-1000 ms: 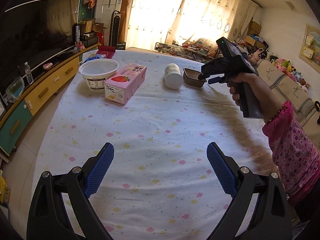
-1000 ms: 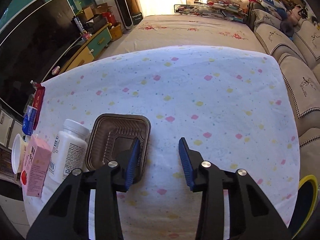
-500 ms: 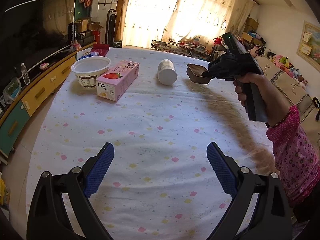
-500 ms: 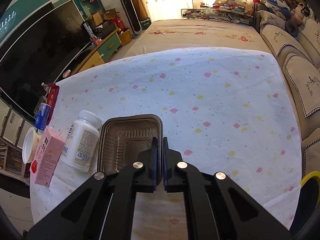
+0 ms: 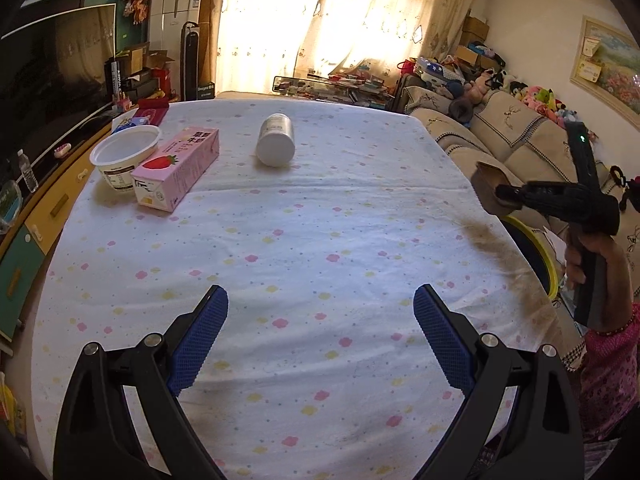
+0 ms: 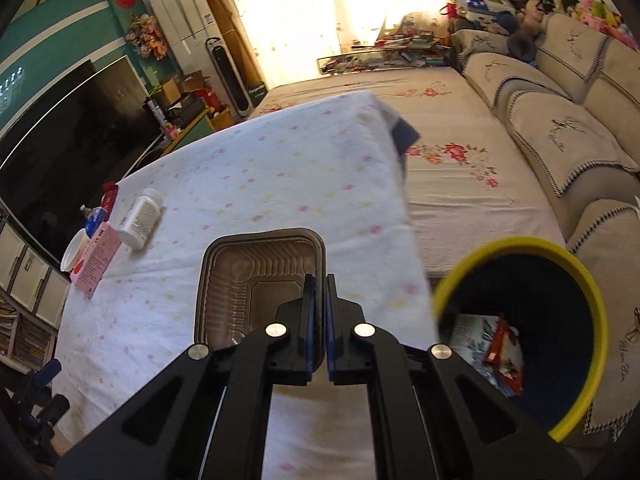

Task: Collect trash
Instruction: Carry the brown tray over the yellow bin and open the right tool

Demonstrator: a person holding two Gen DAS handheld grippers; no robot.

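- Pinching the rim of the brown plastic tray (image 6: 256, 280), the right gripper (image 6: 319, 288) is holding it clear of the table (image 6: 260, 172), jaws nearly together on its wall.
- Sitting just right of the tray is the yellow-rimmed bin (image 6: 576, 280), wrappers lying inside.
- Hovering over the spotted cloth, the left gripper (image 5: 320, 304) is gaping wide, gripping nothing.
- Lying on the table are the white bottle (image 5: 276, 140), pink carton (image 5: 176, 168) and white tub (image 5: 124, 156).

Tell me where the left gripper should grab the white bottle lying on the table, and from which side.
Grip the white bottle across the middle of its round body, coming from above with one finger on each long side. It lies on its side, base toward the open left gripper, so the body is probably the easiest part to span. The pink carton lies apart, leaving room.
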